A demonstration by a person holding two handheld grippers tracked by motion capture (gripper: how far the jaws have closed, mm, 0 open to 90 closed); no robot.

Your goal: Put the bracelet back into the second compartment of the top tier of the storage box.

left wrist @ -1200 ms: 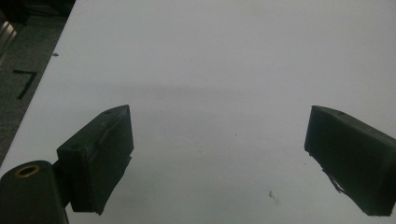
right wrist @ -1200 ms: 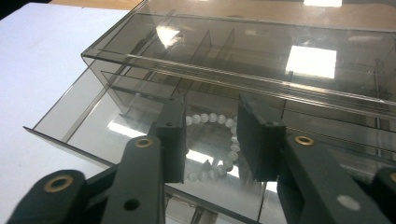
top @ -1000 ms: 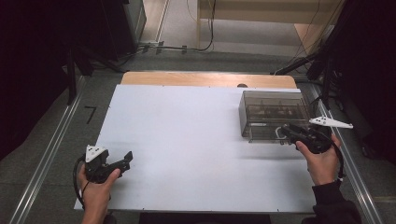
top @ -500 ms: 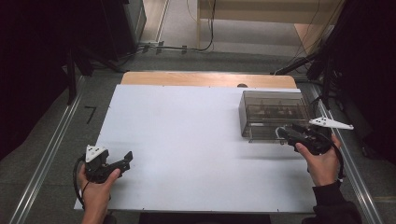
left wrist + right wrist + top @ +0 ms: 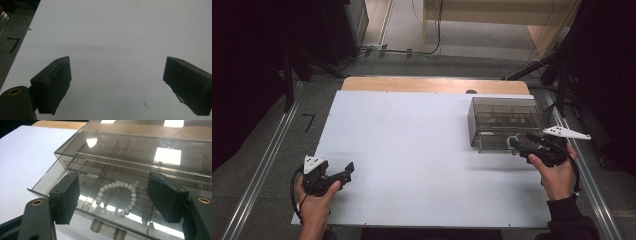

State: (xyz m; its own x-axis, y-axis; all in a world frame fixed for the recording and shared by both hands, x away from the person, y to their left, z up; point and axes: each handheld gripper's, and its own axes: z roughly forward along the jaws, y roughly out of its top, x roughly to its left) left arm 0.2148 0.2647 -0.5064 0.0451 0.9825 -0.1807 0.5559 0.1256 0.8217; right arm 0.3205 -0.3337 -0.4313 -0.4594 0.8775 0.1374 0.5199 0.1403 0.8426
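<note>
Left gripper point(image 5: 348, 169): near the front left corner of the white table top point(image 5: 412, 150), held low in the person's left hand point(image 5: 314, 197). In the left gripper view its jaws stand wide apart with bare table surface between them.

Right gripper point(image 5: 515, 143): at the right side of the table, held in the right hand point(image 5: 556, 172), pointing at the front of the box. Its jaws have just been opening and now stand wide apart, pressing on nothing.

Bead bracelet point(image 5: 116, 198): a ring of pale white beads. It lies flat in the pulled-out drawer point(image 5: 82, 187), in a compartment beside a divider, between the jaws but apart from both.

Smoky clear box point(image 5: 504, 120): at the far right of the table, just behind the right gripper.
</note>
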